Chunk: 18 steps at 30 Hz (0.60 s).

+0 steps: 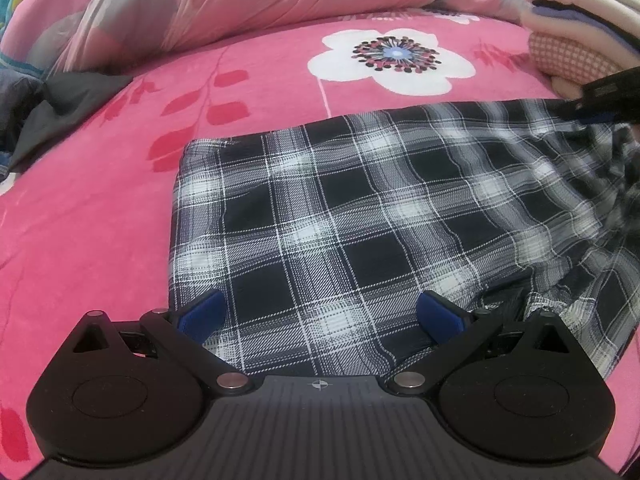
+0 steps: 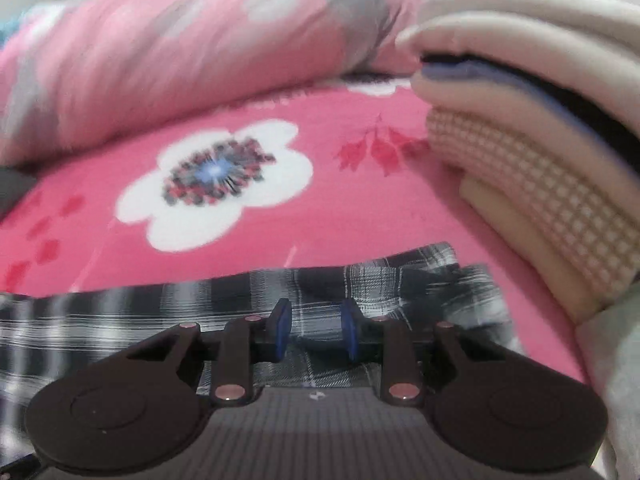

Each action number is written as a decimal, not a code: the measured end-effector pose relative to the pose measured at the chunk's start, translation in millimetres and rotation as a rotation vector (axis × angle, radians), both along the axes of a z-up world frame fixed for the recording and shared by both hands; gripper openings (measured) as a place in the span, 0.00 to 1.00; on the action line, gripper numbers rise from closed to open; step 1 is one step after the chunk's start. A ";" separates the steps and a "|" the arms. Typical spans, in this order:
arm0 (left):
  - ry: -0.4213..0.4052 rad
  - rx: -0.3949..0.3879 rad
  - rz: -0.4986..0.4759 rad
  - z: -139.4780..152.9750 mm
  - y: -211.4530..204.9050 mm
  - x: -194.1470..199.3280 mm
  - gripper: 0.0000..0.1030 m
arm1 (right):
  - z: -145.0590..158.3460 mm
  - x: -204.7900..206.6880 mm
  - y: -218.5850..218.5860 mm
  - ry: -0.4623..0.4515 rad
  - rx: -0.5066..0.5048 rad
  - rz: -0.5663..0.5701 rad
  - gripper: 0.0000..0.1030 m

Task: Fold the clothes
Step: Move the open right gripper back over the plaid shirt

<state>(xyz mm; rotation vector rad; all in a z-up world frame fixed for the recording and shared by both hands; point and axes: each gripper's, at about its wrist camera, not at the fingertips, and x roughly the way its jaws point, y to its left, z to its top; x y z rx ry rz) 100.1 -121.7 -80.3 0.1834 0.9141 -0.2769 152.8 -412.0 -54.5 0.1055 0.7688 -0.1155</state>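
The plaid garment (image 1: 360,216) lies flat on the pink floral bedsheet (image 1: 100,208), its long axis running left to right across the left wrist view, with the far right end rumpled; the left gripper (image 1: 320,314) hovers over the near edge, jaws spread wide and empty; the right gripper (image 2: 316,330) sits over that rumpled end, jaws narrowed with plaid visible between them, though a true pinch cannot be told; a stack of folded clothes (image 2: 540,152) stands just beside it, so the right hand looks nearer for the next fold.

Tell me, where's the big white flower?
The big white flower is printed on the pink bedsheet, just beyond the far edge of the checked cloth, with the stack of folded clothes on its right.
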 end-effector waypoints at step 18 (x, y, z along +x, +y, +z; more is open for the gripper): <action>-0.016 0.041 0.010 -0.1 -5.0 -3.1 1.00 | -18.8 -75.5 -10.0 -0.002 -0.070 0.088 0.28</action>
